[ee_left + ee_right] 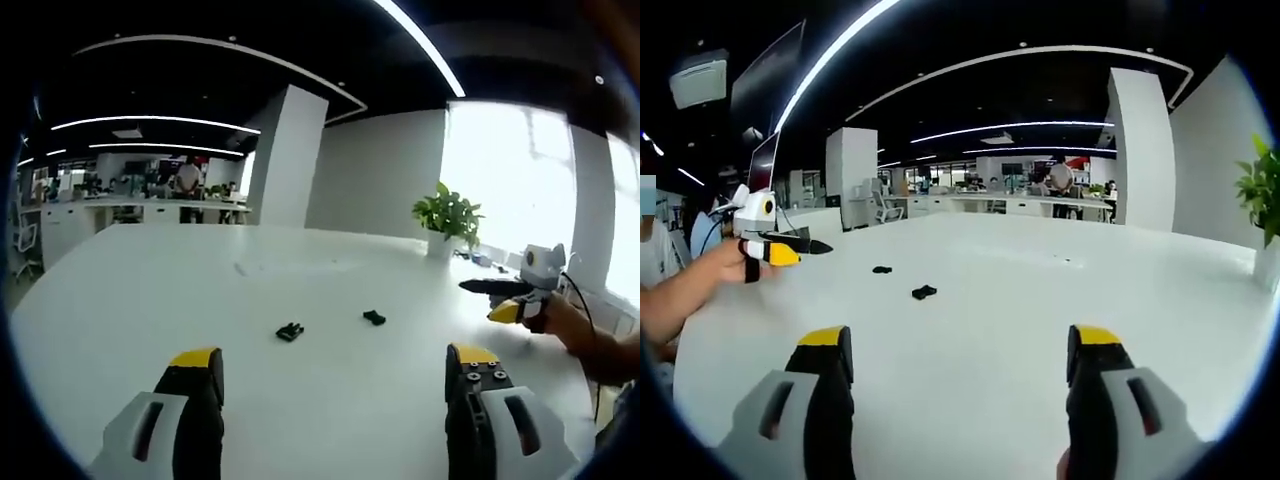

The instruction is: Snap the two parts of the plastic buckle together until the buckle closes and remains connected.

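On the white desk (pixel 330 390), seen in the left gripper view, two small black buckle parts lie apart from each other near the middle: one part (pixel 289 331) to the left and the other part (pixel 374 318) a little farther right. Nothing touches them. The left claw (pixel 332 372) rises from the bottom of this view with its yellow-tipped jaws spread wide and nothing between them, well short of the parts. Farther right a potted plant (pixel 447 217) stands at the desk's far edge, and at the right side a hand (pixel 565 322) holds the right claw (pixel 505 312) above the desk, away from both parts.

Across the right gripper view, a hand (pixel 725 262) at the left holds the left claw above the desk (pixel 1040 300). The two parts lie right of it, one (pixel 881 269) farther off and one (pixel 924 292) nearer. The right claw (pixel 960 345) stands with jaws wide apart and empty.
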Tool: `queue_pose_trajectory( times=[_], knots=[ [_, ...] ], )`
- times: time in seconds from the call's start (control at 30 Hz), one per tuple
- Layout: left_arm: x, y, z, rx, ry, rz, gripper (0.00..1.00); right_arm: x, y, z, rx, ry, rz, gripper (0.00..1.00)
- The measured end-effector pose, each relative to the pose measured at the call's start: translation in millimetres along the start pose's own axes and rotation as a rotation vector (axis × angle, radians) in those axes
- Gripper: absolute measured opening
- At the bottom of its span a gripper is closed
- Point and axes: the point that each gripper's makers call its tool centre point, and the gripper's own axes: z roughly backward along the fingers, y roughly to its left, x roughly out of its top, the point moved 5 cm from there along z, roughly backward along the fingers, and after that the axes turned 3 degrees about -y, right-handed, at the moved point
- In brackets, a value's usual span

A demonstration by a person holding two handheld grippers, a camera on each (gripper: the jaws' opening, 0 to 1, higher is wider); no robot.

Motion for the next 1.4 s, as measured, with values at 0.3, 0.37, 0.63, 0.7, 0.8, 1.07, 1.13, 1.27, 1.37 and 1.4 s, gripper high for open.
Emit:
queue_pose_trajectory(
  times=[0.3,0.37,0.63,0.7,0.8,1.07,1.13,1.27,1.37,1.4],
  knots=[
    [-5.8,-3.3,-2,-0.011,0.033,-0.027,0.92,4.1,4,1,0.018,-0.013,0.004,0.80],
    [-2.4,-2.2,-1,-0.002,0.017,-0.040,0.91,3.5,7,0,0.044,-0.012,-0.025,0.82],
    [2.3,-6.5,-4,-0.053,-0.002,0.028,0.95,2.7,11,-11,0.084,0.016,-0.038,0.84],
    [-7.2,-3.9,-9,-0.040,0.055,-0.014,0.95,1.1,11,-14,0.087,0.024,-0.039,0.84],
    [-11.3,-4.0,-14,-0.029,0.082,-0.040,0.95,1.0,10,-15,0.086,0.032,-0.029,0.83],
    [-1.0,-5.6,-20,-0.033,0.054,-0.019,0.91,2.3,9,-20,0.094,0.044,-0.017,0.81],
    [-1.1,-7.3,-21,-0.036,0.055,-0.020,0.90,1.7,10,-20,0.099,0.044,-0.025,0.79],
    [-2.4,-9.0,-25,-0.036,0.075,-0.038,0.90,1.5,10,-21,0.104,0.050,-0.015,0.78],
    [-2.3,-10.5,-27,-0.040,0.077,-0.036,0.90,3.6,10,-23,0.102,0.050,-0.001,0.78],
    [-3.0,-10.6,-27,-0.040,0.077,-0.034,0.91,4.0,10,-23,0.101,0.050,0.002,0.77]
  ],
)
